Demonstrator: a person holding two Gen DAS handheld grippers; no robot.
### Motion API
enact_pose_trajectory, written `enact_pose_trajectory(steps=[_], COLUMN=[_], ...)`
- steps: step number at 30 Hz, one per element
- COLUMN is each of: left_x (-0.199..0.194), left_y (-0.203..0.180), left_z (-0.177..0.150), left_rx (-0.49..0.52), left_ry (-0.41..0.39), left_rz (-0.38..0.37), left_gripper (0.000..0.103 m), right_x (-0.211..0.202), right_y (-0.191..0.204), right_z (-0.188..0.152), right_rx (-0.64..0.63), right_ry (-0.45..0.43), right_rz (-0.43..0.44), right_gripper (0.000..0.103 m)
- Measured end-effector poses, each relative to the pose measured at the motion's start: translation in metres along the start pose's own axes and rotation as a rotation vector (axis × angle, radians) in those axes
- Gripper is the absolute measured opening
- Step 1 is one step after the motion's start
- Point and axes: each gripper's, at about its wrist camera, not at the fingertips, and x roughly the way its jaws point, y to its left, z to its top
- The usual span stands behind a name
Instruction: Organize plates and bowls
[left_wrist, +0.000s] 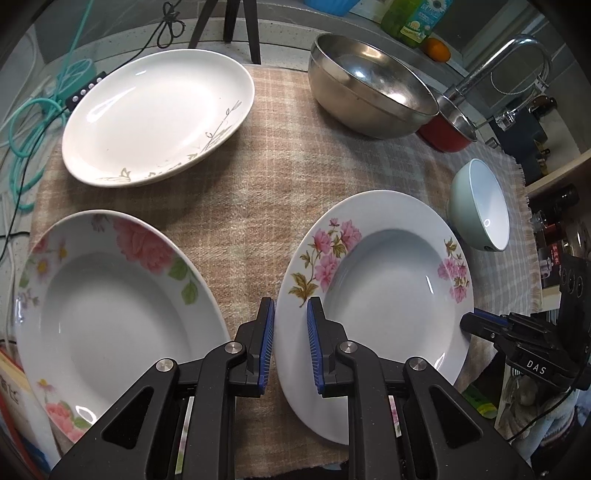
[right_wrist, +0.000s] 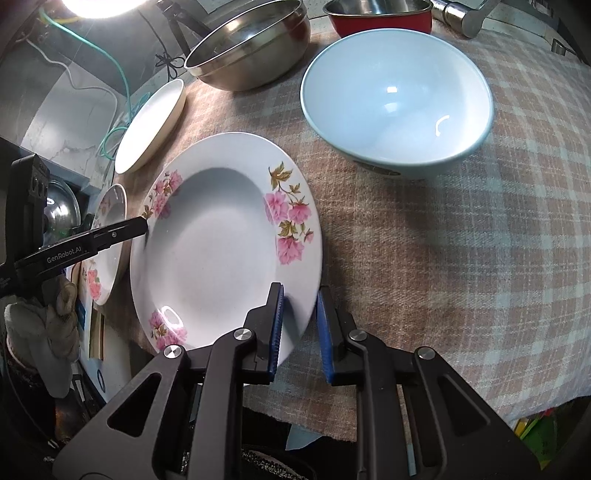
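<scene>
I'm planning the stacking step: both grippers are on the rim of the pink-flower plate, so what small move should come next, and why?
Probably lift the pink-flower plate a little, both sides together. The left gripper and right gripper each have their jaws closed on opposite rims, and the plate looks barely off the checked cloth. Once it is clear, the rose plate beside it seems the likely place to stack it.

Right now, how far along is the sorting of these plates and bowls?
Nothing looks stacked yet. In hand: the left gripper and right gripper each pinch a rim of the pink-flowered plate. Left: the rose plate, the plain white plate, the pale blue bowl, the steel bowl all sit separately on the cloth.
</scene>
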Motion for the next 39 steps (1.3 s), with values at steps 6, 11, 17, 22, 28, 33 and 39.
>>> enact_pose_trajectory(steps=[6,11,17,22,28,33,39], left_x=[0.0,0.0,0.0,0.001,-0.004,-0.018,-0.042], left_y=[0.001,0.0,0.0,-0.001,-0.002,0.003,0.017], left_z=[-0.001,-0.001,-0.002,-0.002,-0.003,-0.001,-0.005], left_rx=[0.002,0.008,0.008,0.009,0.016,0.006,-0.041], left_ry=[0.001,0.0,-0.002,-0.004,-0.026,-0.069,-0.131], left_rz=[-0.001,-0.001,-0.002,0.0,0.012,0.03,0.03], left_gripper=[0.016,0.016,0.016,0.016,0.016,0.017,0.017], right_x=[-0.001,-0.002,-0.003,-0.002,-0.009,-0.023,-0.038], right_y=[0.002,0.003,0.002,0.003,0.009,0.013,0.032], right_z=[-0.004,-0.008,-0.011,-0.01,-0.007,0.002,0.016], right_rx=[-0.015,-0.018,-0.025,-0.039,-0.077,-0.091,-0.135], right_ry=[0.007,0.016,0.022,0.025,-0.003,-0.047,-0.111], right_rz=[-0.007,-0.007,-0.01,-0.015,-0.085,-0.102,-0.078], right_gripper=[0.019,0.019,0.019,0.019,0.02,0.02,0.045])
